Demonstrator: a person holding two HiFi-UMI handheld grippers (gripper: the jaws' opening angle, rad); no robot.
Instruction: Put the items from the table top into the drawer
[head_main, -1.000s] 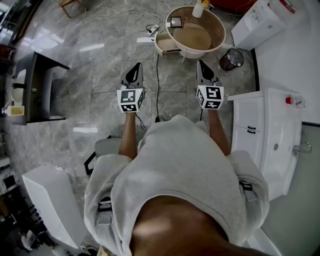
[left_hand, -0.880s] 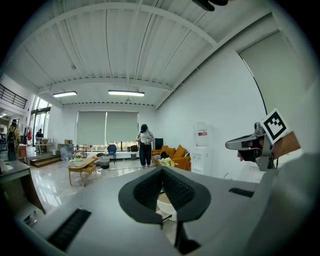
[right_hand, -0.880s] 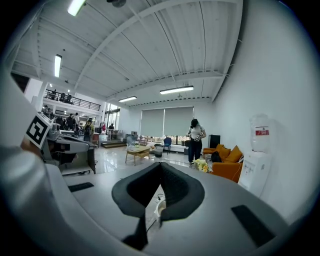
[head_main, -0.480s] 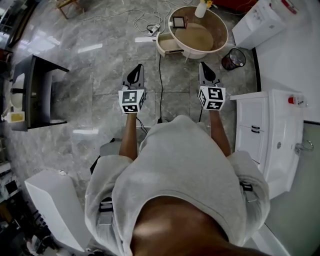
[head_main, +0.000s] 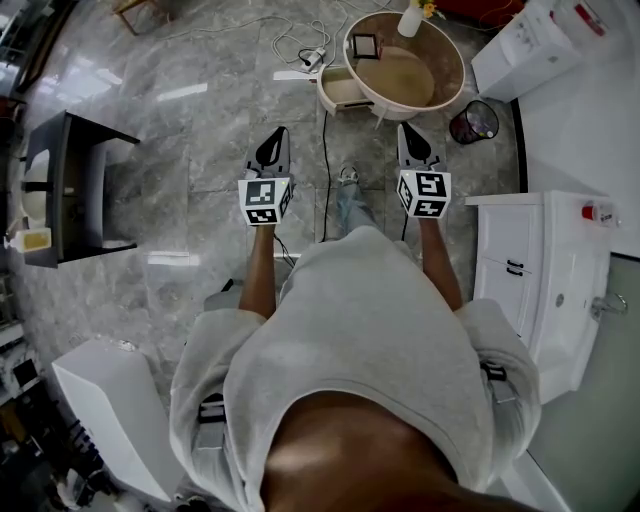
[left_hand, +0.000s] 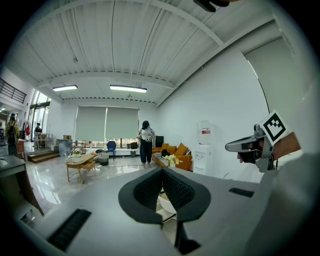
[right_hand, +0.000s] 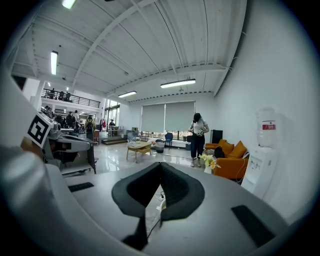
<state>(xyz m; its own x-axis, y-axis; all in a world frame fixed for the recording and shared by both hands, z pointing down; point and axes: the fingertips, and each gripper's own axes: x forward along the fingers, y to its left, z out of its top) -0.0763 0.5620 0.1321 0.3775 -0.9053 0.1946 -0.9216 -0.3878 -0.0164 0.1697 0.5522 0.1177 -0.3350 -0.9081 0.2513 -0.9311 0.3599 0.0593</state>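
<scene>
A round wooden table (head_main: 440, 88) stands ahead at the top of the head view, its drawer (head_main: 345, 92) pulled open on the left side. On the table top are a small square framed item (head_main: 366, 45) and a white bottle with yellow flowers (head_main: 412, 18). My left gripper (head_main: 278, 132) and right gripper (head_main: 402, 127) are held out at chest height, well short of the table. Both are shut and hold nothing. In the gripper views the left gripper (left_hand: 162, 169) and right gripper (right_hand: 160, 163) have their tips pressed together.
A dark waste bin (head_main: 473, 122) stands right of the table. A white sink cabinet (head_main: 545, 270) runs along the right, a black desk (head_main: 75, 180) along the left. A power strip and cable (head_main: 310, 62) lie on the floor by the drawer. A person (left_hand: 145, 142) stands far off.
The person carrying the grippers has stepped forward, and a foot now shows between the grippers. The table has shifted slightly right in view. Both grippers stay shut.
</scene>
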